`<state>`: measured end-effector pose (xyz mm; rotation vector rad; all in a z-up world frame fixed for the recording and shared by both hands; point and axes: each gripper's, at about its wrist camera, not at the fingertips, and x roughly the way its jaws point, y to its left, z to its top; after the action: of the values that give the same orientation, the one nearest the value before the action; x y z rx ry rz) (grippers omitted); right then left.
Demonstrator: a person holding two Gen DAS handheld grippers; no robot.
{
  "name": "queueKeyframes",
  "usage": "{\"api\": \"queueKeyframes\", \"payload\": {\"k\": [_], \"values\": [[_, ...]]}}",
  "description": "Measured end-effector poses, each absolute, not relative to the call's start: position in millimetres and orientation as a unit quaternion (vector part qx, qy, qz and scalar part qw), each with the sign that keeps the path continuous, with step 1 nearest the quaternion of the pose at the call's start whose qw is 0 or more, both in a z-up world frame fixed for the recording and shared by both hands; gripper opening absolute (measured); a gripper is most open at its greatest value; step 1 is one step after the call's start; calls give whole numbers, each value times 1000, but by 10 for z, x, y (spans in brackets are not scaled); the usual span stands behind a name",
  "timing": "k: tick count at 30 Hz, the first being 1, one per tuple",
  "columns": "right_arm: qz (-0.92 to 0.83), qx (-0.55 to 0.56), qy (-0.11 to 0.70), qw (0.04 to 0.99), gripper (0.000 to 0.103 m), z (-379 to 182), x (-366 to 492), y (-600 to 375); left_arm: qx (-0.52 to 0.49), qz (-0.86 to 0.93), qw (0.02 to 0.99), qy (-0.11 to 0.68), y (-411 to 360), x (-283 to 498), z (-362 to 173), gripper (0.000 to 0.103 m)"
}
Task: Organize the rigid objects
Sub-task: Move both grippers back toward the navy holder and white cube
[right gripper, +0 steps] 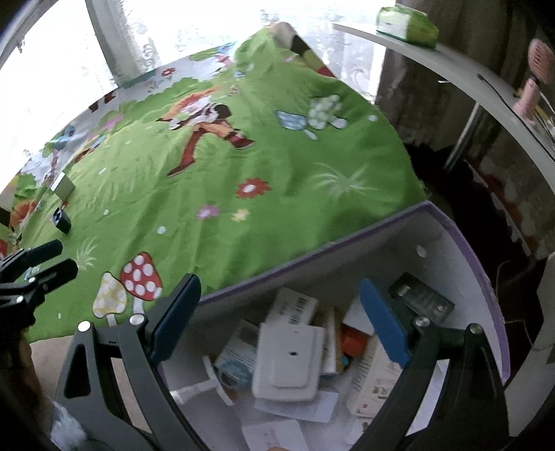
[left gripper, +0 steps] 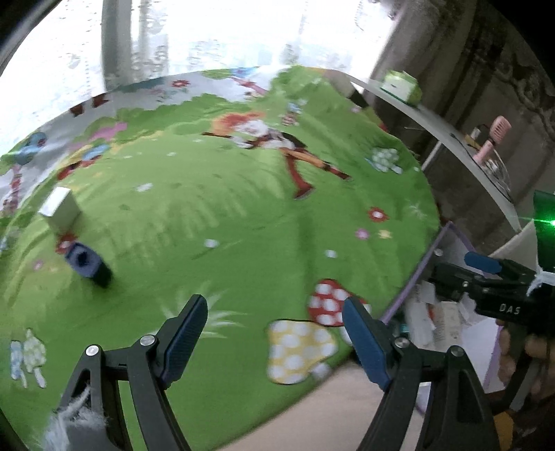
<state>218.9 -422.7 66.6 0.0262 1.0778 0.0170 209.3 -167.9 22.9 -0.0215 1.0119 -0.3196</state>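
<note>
Two small rigid items sit at the far left of a green cartoon-print bedspread [left gripper: 242, 208]: a white box [left gripper: 59, 210] standing on end, and just nearer, a dark blue block [left gripper: 87, 264] with a round hole in its upper face, lying tilted. The two are close together but apart.

At the bed's right edge stands a purple-rimmed bin [right gripper: 464, 249], white inside, holding a jumble of rigid things: a white flat device [right gripper: 289, 360] with a small centre hole on top, a barcoded carton [right gripper: 295, 305] behind it, an orange item [right gripper: 353, 341], and a dark clear case [right gripper: 421, 296] against the far wall.

The left gripper [left gripper: 275, 341] hangs over the bedspread's near edge, its jaws spread wide and holding nothing. The right gripper [right gripper: 279, 322] hangs above the bin, jaws likewise wide and empty, touching none of the contents.

A white shelf [right gripper: 451, 62] at far right carries a green pack [right gripper: 406, 22] and a pink fan [right gripper: 536, 73].
</note>
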Motion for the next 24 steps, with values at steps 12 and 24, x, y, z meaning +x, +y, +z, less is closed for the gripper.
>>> {"api": "queueKeyframes", "payload": {"k": [12,24], "values": [[38,-1,518,854,94,602,2390,-3849,-34,-89,871,482,-771,2259,178,81],[71,-17,519,852,94,536,2529,-3497,-8,-62,875,481,-417,2427,64,81]]}}
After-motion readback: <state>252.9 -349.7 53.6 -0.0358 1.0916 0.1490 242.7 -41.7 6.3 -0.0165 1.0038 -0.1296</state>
